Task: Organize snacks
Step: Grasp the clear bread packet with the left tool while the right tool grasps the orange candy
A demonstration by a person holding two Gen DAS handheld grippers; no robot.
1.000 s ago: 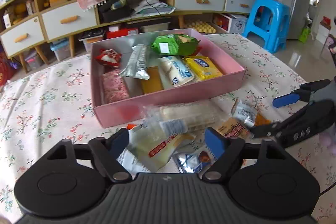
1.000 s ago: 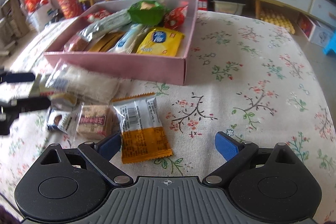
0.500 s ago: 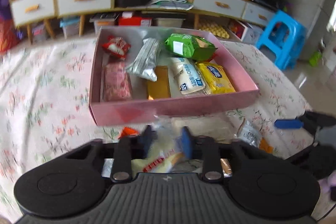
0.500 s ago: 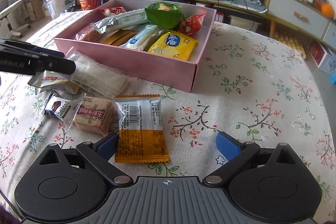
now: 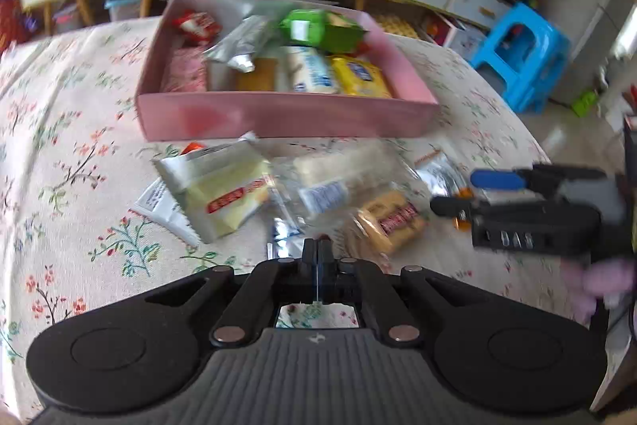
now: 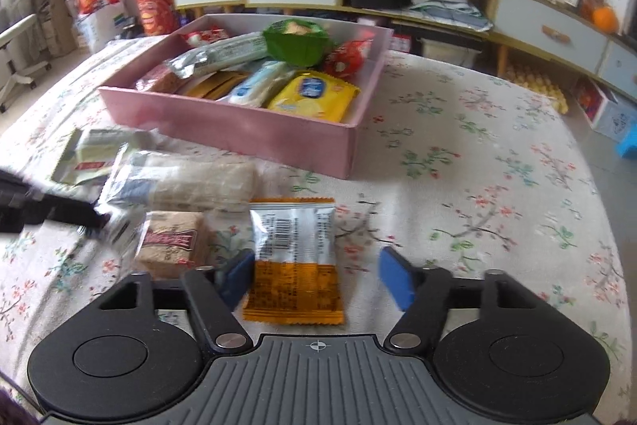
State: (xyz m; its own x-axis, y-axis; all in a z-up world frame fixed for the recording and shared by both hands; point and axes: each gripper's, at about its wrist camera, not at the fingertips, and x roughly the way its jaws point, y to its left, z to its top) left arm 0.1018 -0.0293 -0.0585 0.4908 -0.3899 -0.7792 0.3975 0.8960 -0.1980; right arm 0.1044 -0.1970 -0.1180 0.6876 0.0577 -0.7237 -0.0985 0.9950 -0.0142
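- Orange-and-silver packet (image 6: 294, 261) lies flat on the floral tablecloth (image 6: 497, 186), in front of the pink box (image 6: 254, 138), between the right gripper's (image 6: 314, 275) blue pads – jaws closing, not yet pressing on it.
- Step in hand: picking up a loose snack for the box.
- Left gripper (image 5: 317, 250) is fully closed over the loose pile; it may pinch the edge of a small silver wrapper (image 5: 284, 232) – view is blurred, can't confirm.
- Still out of the box: brown biscuit pack (image 6: 171, 241), long clear pack (image 6: 187, 184), pale yellow pack (image 5: 223, 192).
- Next: finish the squeeze, lift clear of the box wall, drop into a free spot.
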